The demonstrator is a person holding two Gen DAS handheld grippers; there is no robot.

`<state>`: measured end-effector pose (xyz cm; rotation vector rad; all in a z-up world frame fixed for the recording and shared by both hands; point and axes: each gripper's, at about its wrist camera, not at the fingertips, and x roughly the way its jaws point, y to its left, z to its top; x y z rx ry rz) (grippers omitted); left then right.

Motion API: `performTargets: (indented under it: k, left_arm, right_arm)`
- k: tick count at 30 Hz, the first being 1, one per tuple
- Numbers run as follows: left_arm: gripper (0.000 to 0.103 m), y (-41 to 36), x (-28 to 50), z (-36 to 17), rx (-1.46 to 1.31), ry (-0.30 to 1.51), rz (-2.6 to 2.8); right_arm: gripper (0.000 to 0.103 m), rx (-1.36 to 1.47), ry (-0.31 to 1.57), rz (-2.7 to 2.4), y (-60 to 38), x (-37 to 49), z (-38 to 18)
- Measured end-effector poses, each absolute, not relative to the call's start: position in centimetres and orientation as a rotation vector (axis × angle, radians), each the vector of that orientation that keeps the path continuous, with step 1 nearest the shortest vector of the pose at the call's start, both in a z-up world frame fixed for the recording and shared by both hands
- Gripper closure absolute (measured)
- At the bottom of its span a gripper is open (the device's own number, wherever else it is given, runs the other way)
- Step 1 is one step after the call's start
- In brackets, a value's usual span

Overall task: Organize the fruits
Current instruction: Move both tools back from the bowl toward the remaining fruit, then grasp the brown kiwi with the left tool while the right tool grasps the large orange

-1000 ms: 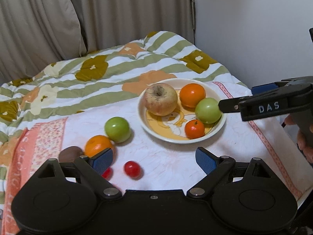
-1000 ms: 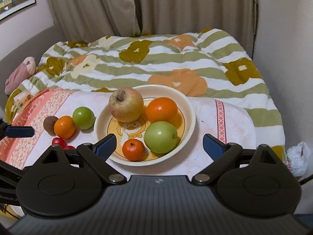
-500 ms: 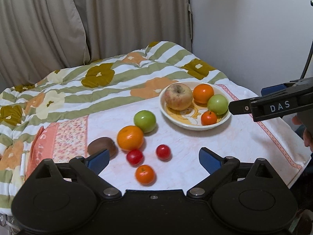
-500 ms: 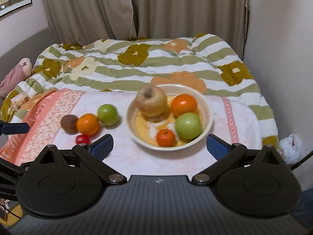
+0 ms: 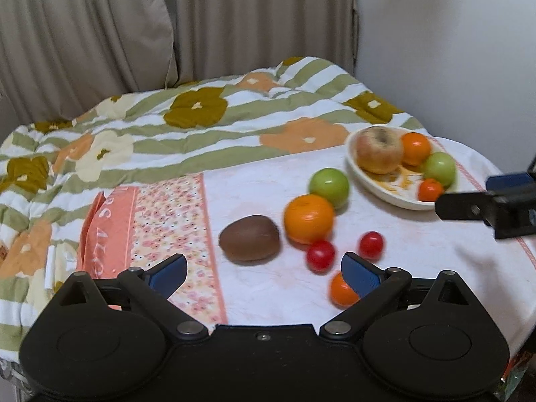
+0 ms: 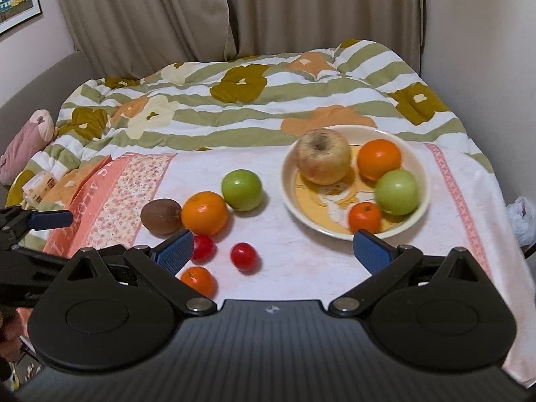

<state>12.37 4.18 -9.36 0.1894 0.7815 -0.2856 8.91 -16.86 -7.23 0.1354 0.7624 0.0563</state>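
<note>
While hovering over the white cloth (image 5: 418,268), left gripper (image 5: 264,273) spread wide and gripping nothing, facing kiwi (image 5: 249,238) and large orange (image 5: 308,218) (touching). Right gripper (image 6: 273,249) likewise gaping, pointing toward plate (image 6: 422,174) holding apple (image 6: 323,155), with cherry tomato (image 6: 244,256) lying between its fingers.

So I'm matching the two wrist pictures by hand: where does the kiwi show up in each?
Left wrist: the kiwi lies at centre, left of the big orange.
Right wrist: the kiwi lies left of centre, against that orange.
Shared landmark: the plate holding fruit, to the right in both.
</note>
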Motion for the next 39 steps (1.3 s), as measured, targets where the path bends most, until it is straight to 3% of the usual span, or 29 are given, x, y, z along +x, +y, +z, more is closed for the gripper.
performTargets:
  k: [13, 17, 26, 33, 35, 39]
  left_arm:
    - [0.004, 4.5, 18.8, -13.9, 0.184, 0.820, -0.294]
    - [0.009, 4.3, 19.8, -15.1, 0.181, 0.846, -0.296]
    - [0.011, 4.1, 20.8, -16.0, 0.175, 0.840, -0.288]
    - [0.022, 3.9, 21.1, -16.6, 0.176, 0.864, -0.311]
    - [0.030, 3.9, 21.2, -16.7, 0.169, 0.863, -0.321]
    - [0.031, 4.2, 21.3, -16.7, 0.152, 0.867, -0.345]
  right_arm:
    - [0.000, 0.301, 0.770, -0.032, -13.1, 13.7, -11.2]
    - [0.000, 0.337, 0.787, -0.049, -12.9, 14.9, -12.4]
    - [0.000, 0.384, 0.804, -0.073, -12.8, 16.1, -13.9]
    - [0.000, 0.398, 0.813, -0.072, -12.8, 16.2, -14.1]
    - [0.000, 0.402, 0.817, -0.070, -12.7, 16.2, -14.3]
    - [0.000, 0.405, 0.821, -0.063, -12.4, 16.3, -14.6]
